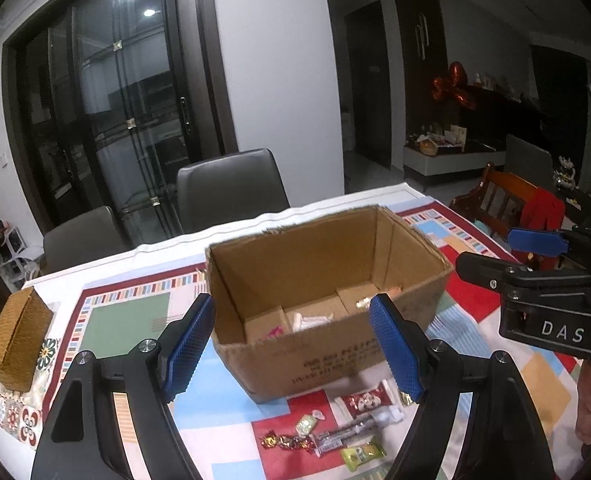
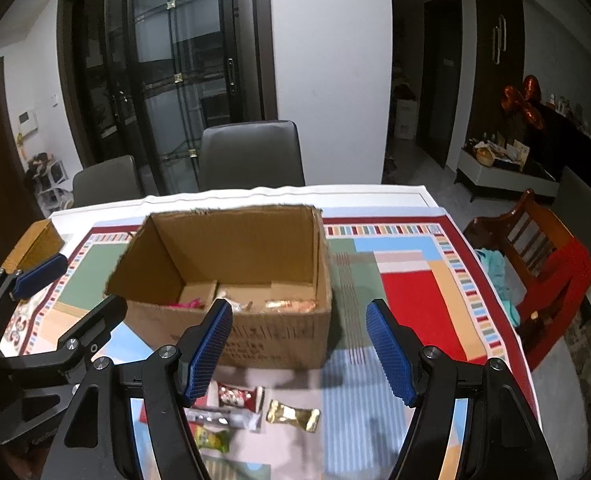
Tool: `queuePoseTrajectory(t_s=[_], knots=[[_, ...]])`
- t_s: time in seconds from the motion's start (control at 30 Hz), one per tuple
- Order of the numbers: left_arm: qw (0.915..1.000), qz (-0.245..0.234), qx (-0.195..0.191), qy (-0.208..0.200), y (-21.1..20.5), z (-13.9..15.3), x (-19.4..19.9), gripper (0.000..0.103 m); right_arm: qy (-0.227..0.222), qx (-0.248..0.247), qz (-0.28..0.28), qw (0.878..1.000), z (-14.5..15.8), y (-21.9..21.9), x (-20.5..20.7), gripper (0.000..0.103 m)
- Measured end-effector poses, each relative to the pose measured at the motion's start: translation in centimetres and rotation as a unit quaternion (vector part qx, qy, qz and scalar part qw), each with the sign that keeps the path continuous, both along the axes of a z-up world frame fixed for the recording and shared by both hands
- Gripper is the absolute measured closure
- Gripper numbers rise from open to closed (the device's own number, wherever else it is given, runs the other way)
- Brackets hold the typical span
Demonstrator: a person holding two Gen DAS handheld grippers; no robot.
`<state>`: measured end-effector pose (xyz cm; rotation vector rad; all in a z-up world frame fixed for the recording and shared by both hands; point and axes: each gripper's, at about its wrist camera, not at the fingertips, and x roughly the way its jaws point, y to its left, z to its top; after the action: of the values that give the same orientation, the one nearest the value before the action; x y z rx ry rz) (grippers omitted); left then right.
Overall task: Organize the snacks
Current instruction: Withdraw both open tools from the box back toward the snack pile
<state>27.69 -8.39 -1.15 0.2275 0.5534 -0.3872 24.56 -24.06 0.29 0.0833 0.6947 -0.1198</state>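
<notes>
A woven golden box [image 1: 17,340] sits at the far left edge of the table, at about nine o'clock from the cardboard box [image 1: 327,300], on a patterned tablecloth [image 1: 127,312] of red, green and blue blocks. The left gripper [image 1: 291,344] hovers above the cloth with its blue-padded jaws spread wide and nothing between them, its pads flanking the near wall of the open cardboard box. Inside the box, several wrapped snacks lie on the bottom flaps, among them a white packet [image 1: 309,320] and a pink one [image 2: 189,304]. At six o'clock from the box, loose snacks lie scattered on the cloth: a red packet [image 1: 363,400], a silver stick pack [image 1: 347,434], a green packet [image 1: 361,456] and small foil-wrapped candies [image 1: 283,440]. The right wrist view adds a gold foil packet [image 2: 293,414] just right of that cluster. The right gripper [image 2: 299,352] hangs at three o'clock from the left one, jaws likewise wide open and empty, over the cloth near the box's right front corner. A wooden chair [image 2: 535,248] draped in red stands beyond the table's right edge.
</notes>
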Motion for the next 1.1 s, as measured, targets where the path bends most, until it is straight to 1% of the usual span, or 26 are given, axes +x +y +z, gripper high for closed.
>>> queuePoseTrajectory(t_s=[0.17,0.5,0.67,0.93,1.1], knots=[[0.9998,-0.014,0.006,0.010,-0.2,-1.4,-0.9,0.024,0.010,0.004,-0.008,1.000,-0.9,-0.1,-0.7,0.033],[0.9994,-0.011,-0.003,0.033,0.2,-3.5,-2.6,0.024,0.025,0.012,-0.014,1.000,-2.6,0.0,-2.2,0.033],[0.9990,0.000,0.000,0.045,-0.1,-5.3,-4.1,0.024,0.029,0.012,-0.015,0.999,-3.4,-0.1,-3.0,0.033],[0.9973,0.021,0.000,0.071,-0.8,-8.2,-5.1,0.024,0.032,0.005,-0.015,0.999,-4.9,-0.4,-3.9,0.033],[0.9953,0.040,-0.004,0.088,-0.9,-10.0,-5.5,0.024,0.034,-0.003,0.003,0.999,-6.4,-0.5,-4.0,0.033]])
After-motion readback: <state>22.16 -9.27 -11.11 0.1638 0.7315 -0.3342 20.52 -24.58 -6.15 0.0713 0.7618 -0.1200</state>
